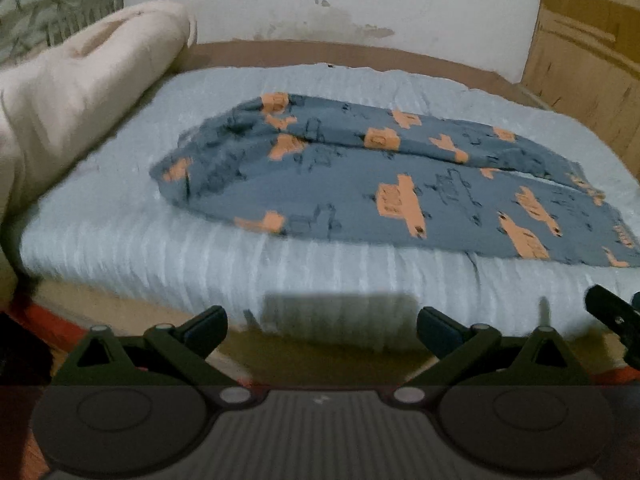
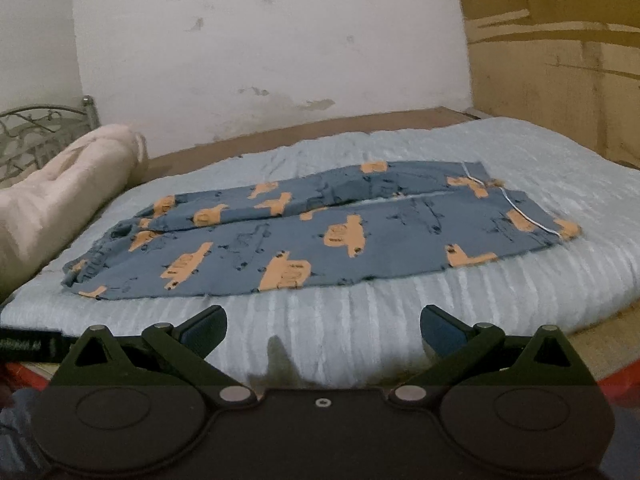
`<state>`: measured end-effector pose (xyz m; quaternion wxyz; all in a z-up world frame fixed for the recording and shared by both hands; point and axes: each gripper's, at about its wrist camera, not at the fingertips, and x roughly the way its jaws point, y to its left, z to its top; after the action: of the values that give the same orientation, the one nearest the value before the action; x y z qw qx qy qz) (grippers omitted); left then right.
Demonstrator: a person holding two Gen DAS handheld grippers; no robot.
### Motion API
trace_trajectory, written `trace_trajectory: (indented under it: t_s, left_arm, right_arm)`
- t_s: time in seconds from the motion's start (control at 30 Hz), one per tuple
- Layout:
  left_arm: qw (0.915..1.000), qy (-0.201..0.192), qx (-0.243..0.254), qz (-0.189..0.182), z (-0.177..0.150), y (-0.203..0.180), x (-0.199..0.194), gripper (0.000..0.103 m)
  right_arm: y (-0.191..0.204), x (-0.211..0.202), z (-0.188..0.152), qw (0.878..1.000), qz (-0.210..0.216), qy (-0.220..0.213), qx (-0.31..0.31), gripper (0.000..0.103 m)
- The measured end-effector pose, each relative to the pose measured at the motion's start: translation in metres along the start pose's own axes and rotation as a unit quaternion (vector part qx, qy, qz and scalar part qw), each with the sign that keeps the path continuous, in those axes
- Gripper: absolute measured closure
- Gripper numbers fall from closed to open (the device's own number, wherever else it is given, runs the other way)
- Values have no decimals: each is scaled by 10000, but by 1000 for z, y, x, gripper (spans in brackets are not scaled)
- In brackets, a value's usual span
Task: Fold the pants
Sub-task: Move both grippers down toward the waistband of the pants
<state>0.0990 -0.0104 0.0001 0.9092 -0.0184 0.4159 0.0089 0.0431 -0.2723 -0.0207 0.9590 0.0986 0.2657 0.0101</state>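
Blue pants with orange vehicle prints (image 1: pixel 380 184) lie flat on a light blue quilted bed cover (image 1: pixel 160 248), waistband at the left, the two legs side by side running right. They also show in the right wrist view (image 2: pixel 320 240), hems at the right. My left gripper (image 1: pixel 322 326) is open and empty, hovering off the bed's near edge, well short of the pants. My right gripper (image 2: pixel 323 326) is open and empty, above the near edge of the bed cover (image 2: pixel 440 312). A tip of the right gripper shows at the right edge of the left wrist view (image 1: pixel 612 316).
A rolled cream blanket (image 1: pixel 80 100) lies at the bed's left end, also in the right wrist view (image 2: pixel 68 188). A metal headboard (image 1: pixel 52 4) stands behind it. A white wall (image 2: pixel 260 48) backs the bed and a wooden cabinet (image 2: pixel 560 60) stands at the right.
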Motion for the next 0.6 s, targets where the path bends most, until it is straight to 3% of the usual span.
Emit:
trace_trajectory:
  t_s: [0.37, 0.6]
  left_arm:
    - [9978, -318, 134, 560, 80, 23, 24, 1]
    - [9947, -432, 340, 872, 113, 44, 51, 1]
  right_arm:
    - [-9, 33, 47, 9942, 303, -515, -893, 1]
    - [-9, 70, 85, 9782, 465, -493, -1964, 1]
